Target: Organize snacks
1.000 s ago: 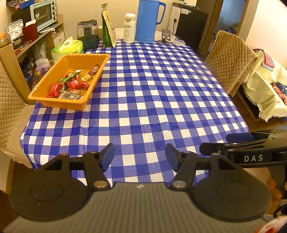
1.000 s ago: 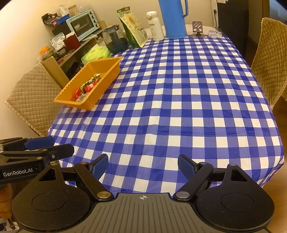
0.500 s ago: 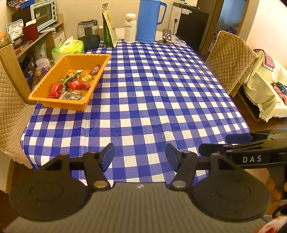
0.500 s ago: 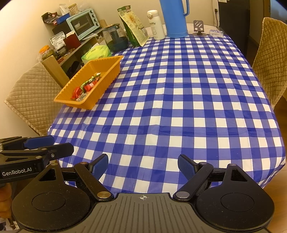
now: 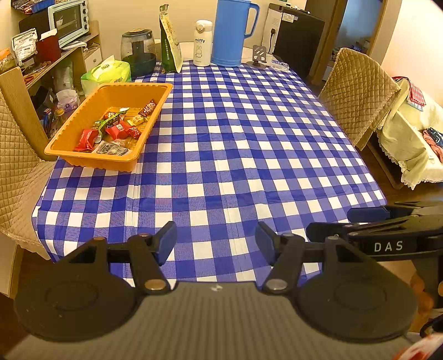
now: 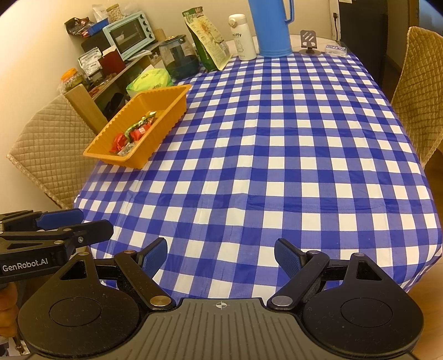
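Note:
An orange tray sits at the left side of the blue checked table and holds several wrapped snacks, red, green and silver. It also shows in the right wrist view with the snacks inside. My left gripper is open and empty above the table's near edge. My right gripper is open and empty beside it, also at the near edge. Each gripper shows at the side of the other's view.
At the far end stand a blue jug, a white bottle, a green snack bag, a glass jar and a tissue pack. Quilted chairs flank the table. A shelf with an oven is at the left.
Both grippers have drawn back a little toward the near edge of the table. Both stay open and empty. The tray and snacks have not moved.

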`<action>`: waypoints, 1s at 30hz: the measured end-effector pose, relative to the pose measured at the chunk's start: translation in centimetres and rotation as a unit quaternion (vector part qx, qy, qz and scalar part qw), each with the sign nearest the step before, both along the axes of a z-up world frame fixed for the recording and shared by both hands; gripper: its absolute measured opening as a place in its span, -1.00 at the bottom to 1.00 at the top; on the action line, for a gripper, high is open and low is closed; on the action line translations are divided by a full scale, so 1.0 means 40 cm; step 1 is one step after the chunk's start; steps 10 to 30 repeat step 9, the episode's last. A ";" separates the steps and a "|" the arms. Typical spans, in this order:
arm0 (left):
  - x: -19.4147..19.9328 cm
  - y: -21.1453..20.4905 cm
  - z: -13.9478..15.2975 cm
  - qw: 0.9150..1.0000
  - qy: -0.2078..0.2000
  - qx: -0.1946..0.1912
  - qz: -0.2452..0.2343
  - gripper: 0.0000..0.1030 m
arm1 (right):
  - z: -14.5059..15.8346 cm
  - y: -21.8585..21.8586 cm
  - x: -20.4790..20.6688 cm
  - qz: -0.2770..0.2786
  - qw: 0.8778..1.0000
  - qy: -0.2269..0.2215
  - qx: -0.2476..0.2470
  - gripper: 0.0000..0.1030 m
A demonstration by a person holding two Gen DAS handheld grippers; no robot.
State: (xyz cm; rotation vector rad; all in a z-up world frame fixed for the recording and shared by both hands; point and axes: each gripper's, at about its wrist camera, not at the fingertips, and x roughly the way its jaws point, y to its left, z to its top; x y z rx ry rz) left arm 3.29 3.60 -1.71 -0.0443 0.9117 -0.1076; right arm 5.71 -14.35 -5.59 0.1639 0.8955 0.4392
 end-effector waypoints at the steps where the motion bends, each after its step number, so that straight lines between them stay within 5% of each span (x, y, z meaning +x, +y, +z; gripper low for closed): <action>1: 0.000 0.001 0.000 1.000 0.000 0.000 0.000 0.16 | 0.000 0.000 0.000 0.000 1.000 0.000 0.000 0.63; 30: 0.003 0.001 -0.001 1.000 0.003 0.001 0.002 0.17 | -0.008 0.005 0.007 0.001 1.000 0.002 -0.001 0.63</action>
